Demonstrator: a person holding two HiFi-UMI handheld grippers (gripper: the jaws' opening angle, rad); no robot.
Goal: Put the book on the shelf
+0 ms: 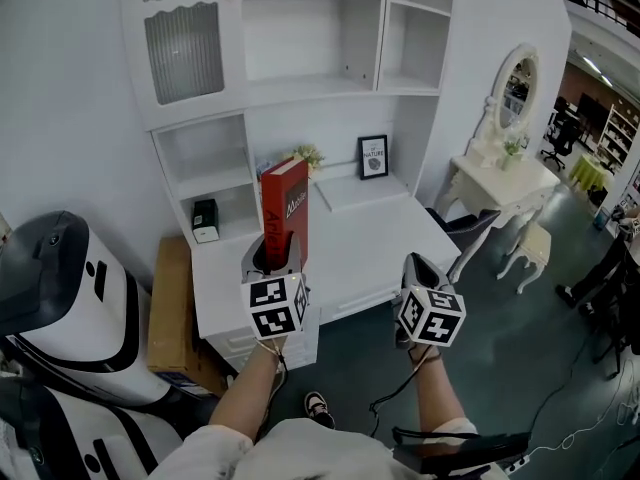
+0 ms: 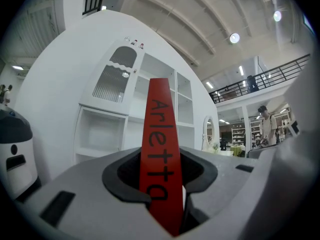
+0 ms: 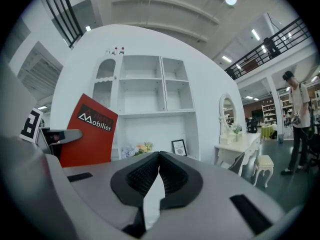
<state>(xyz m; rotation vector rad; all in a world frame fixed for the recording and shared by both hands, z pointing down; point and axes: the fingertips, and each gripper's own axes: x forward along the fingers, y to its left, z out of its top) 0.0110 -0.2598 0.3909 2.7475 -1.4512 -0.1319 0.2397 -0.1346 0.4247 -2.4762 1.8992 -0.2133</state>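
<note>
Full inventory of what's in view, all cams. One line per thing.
book: 1, red, upright in the left gripper
shelf unit: 1, white, against the wall
framed picture: 1, black frame, on the unit's desk top
flowers: 1 bunch, pale, behind the book
small box: 1, black and white, lower left cubby
cardboard box: 1, brown, left of the unit
machine: 1, white and black, far left
vanity table: 1, white, right
oval mirror: 1, white frame, on the vanity
stool: 1, white, by the vanity
left hand-held gripper: grey, shut on the book
right hand-held gripper: grey, shut, empty

Red book (black spine lettering), white shelf.
</note>
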